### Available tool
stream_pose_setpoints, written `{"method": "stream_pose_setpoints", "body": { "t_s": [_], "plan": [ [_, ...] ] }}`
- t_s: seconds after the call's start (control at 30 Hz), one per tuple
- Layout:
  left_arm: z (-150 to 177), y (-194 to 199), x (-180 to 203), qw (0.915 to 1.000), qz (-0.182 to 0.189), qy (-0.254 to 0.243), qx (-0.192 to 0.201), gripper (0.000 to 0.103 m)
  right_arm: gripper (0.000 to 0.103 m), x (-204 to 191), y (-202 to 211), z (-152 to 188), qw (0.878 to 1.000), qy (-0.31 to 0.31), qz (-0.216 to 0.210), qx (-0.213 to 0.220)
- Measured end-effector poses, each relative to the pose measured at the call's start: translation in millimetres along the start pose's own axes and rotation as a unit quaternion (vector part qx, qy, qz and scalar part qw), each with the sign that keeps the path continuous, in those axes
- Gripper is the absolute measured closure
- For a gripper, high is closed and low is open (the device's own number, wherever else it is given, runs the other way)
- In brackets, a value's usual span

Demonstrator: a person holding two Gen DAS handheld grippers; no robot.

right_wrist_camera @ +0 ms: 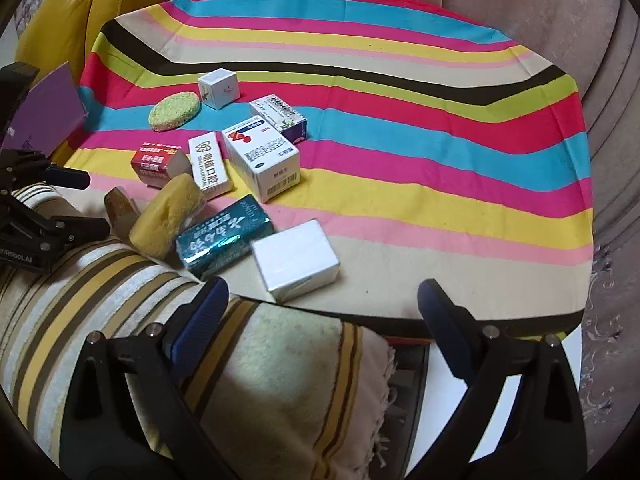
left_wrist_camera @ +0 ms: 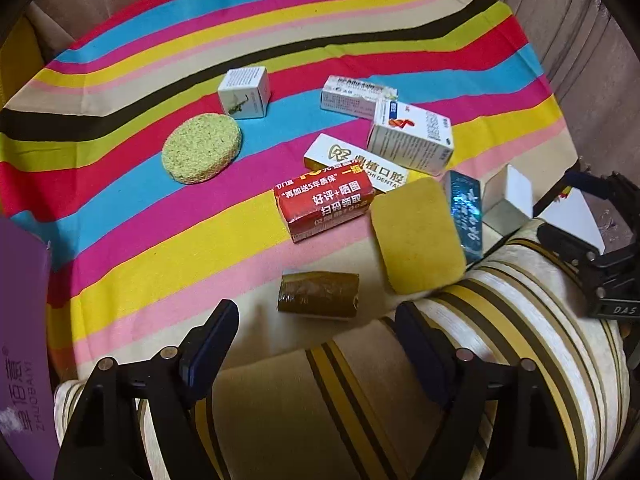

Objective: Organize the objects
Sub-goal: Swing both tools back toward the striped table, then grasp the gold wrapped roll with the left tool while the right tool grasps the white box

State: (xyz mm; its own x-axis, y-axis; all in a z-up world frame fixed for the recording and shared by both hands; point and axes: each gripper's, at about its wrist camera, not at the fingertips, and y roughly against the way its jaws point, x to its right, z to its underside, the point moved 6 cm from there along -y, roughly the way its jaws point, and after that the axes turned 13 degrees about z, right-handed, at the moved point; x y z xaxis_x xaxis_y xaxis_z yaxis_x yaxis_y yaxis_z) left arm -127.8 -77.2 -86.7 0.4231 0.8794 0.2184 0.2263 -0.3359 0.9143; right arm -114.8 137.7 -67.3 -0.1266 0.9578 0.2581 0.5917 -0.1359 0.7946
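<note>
Left gripper [left_wrist_camera: 316, 344] hovered at bottom centre of its view, fingers spread wide, nothing between them; a stubby brown wrapped roll [left_wrist_camera: 318, 294] lay just ahead. Right gripper [right_wrist_camera: 322, 312] likewise gaped empty at bottom centre. Objects clustered mid-frame on the striped cloth [left_wrist_camera: 120, 184]: porous round green sponge [left_wrist_camera: 202, 153], rectangular yellow sponge [left_wrist_camera: 418, 236] leaning on a striped towel [left_wrist_camera: 532, 300], glossy red carton [left_wrist_camera: 324, 206], foil-shiny teal box [right_wrist_camera: 224, 236], plain white block [right_wrist_camera: 296, 266] just right of it, small white cube box [left_wrist_camera: 244, 93] at upper centre.
</note>
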Motion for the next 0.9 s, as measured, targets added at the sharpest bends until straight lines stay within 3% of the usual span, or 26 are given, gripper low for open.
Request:
{"method": "stream_pose_setpoints", "body": {
  "t_s": [0.4, 0.53, 0.7, 0.9],
  "plan": [
    [-1, -24, -5, 0.9996, 0.008, 0.006, -0.025, 0.054, 0.006, -11, -23, -9, 0.999, 0.05, -0.019, -0.001],
    [0, -24, -6, 0.9997, 0.008, 0.008, -0.021, 0.055, 0.009, -17, -31, -14, 0.998, 0.062, -0.024, -0.005],
    [2, -21, -8, 0.9998, 0.009, 0.012, -0.01, 0.056, 0.049, -21, -39, -11, 0.997, 0.07, -0.024, -0.02],
    [3, -13, -7, 1.0, 0.0, 0.009, 0.003, 0.056, 0.053, -23, -33, -7, 0.997, 0.068, -0.029, -0.013]
  ]
}}
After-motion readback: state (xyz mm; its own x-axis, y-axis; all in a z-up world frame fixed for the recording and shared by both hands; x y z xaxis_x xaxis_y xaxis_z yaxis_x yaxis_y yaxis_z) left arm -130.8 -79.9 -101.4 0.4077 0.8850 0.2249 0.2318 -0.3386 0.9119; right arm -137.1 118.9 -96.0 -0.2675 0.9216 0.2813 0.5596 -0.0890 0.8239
